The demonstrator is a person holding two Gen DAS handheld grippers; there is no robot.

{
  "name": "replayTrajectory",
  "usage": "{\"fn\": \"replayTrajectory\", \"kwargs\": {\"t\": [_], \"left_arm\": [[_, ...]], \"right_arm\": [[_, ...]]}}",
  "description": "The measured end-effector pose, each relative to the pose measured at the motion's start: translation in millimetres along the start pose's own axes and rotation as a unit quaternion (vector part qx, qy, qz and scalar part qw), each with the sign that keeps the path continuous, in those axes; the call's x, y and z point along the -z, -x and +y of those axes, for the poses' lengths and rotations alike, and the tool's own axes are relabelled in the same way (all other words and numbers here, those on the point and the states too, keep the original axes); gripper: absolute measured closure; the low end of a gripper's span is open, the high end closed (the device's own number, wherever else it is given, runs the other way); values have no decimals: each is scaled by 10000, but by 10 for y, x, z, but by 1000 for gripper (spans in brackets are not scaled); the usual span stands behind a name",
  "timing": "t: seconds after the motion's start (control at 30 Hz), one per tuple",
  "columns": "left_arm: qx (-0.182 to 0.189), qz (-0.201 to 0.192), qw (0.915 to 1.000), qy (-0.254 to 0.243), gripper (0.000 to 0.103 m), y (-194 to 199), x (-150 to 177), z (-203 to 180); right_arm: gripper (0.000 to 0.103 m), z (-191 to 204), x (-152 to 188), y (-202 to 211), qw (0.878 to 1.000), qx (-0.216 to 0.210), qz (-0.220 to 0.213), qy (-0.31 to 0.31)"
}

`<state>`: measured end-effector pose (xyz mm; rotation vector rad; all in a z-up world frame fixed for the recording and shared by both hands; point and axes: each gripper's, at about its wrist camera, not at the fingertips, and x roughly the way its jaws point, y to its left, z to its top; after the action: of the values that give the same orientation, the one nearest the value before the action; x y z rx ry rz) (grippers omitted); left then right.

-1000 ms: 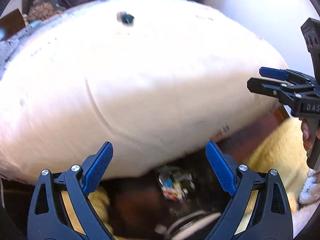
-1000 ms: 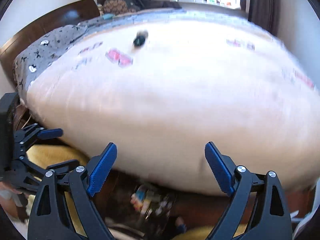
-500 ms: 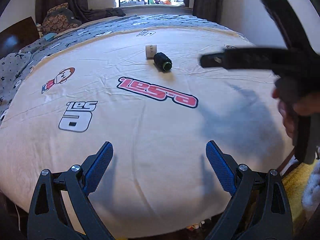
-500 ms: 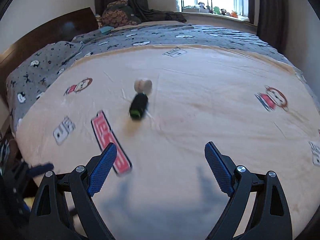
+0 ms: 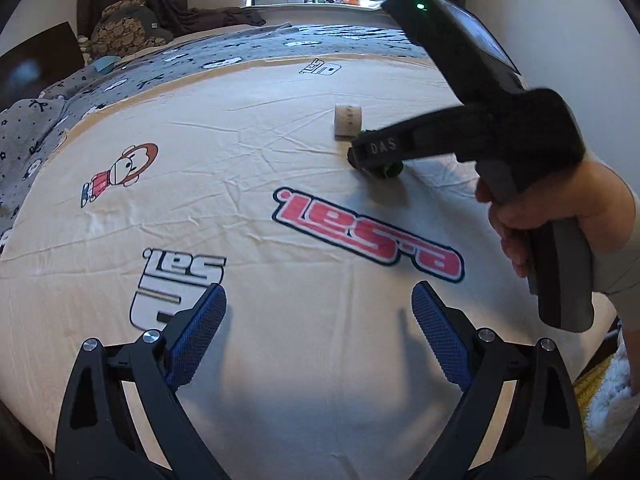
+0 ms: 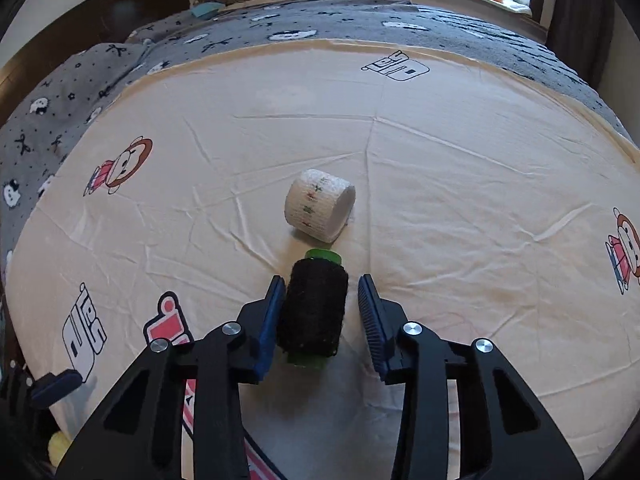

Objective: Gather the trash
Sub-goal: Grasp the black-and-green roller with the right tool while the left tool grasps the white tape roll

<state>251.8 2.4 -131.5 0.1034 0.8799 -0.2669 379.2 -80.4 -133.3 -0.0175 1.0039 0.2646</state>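
We are closing our right gripper (image 6: 322, 312) around the black spool (image 6: 313, 310) with green ends, lying on the cream sheet (image 6: 460, 168) just before the white roll (image 6: 319, 210) — the left pad is touching it, the right pad is not yet pressing. Our left gripper (image 5: 318, 334) is hovering wide apart and empty. Next we are judging a firmer squeeze, then a lift — without nudging the roll

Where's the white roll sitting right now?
The white roll lies on the cream printed sheet near the bed's middle, just beyond the black, green-ended spool between the right hand-held gripper's fingers.
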Motion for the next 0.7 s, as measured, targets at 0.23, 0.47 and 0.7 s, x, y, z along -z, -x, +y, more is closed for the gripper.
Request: {"fn": "replayTrajectory", "kwargs": {"t": [0.23,0.47,0.7], "left_arm": [[-57,-5,10000,7,14,-262,-358,-42],[-27,-249,9997,73,17,-596,-914,-169],[-73,-236,9997,75,33,-991,-1290,-295]], "right_arm": [[76,-406,17,373,9989,126,-426,-121],[76,-908,199,693,9977,228,-601,-232],[76,-1047,433,827,9979,223,-600,-104]]}}
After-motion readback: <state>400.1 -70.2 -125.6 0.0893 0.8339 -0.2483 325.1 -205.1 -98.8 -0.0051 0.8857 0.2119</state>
